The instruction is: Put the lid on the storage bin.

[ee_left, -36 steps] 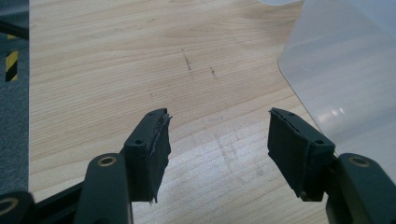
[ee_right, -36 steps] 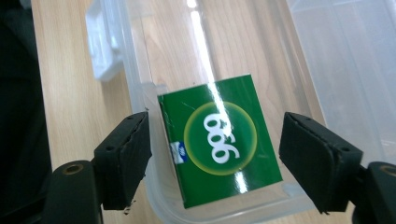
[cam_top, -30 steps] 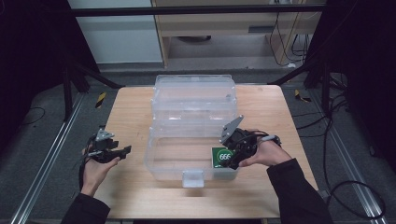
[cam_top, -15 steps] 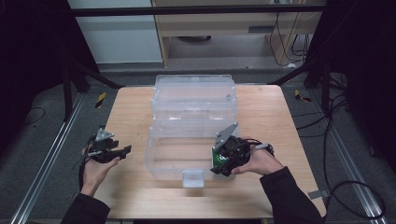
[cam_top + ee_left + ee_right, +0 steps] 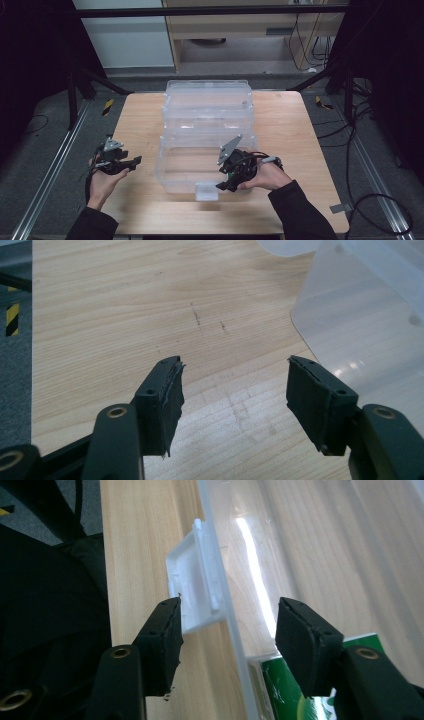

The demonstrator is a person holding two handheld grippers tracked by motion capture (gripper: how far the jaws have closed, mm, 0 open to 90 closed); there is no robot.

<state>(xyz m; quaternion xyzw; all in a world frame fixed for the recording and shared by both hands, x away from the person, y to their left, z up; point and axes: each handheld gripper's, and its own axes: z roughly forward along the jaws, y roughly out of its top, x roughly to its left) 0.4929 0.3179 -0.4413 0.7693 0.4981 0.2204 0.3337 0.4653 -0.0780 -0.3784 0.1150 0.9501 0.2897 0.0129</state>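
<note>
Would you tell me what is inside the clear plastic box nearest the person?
Inside the clear box, a green packet lies at its near right corner; the right gripper covers most of it.

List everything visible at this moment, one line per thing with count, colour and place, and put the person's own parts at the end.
Table: one, light wood, centre of the high view.
Storage box: one, clear plastic, open, near middle of the table.
Lid: one, clear plastic, lying behind the box toward the far edge.
Latch tab: one, white, on the box's near wall, between the right gripper's jaws, not yet pressed.
Green packet: one, green and white, inside the box by its near wall.
Cabinet: one, pale wood, beyond the table.
Left gripper: one, black, open over bare table left of the box.
Right gripper: one, black, jaws astride the box's near wall, just been closing.
Sleeves: two, dark, bottom edge.
</note>
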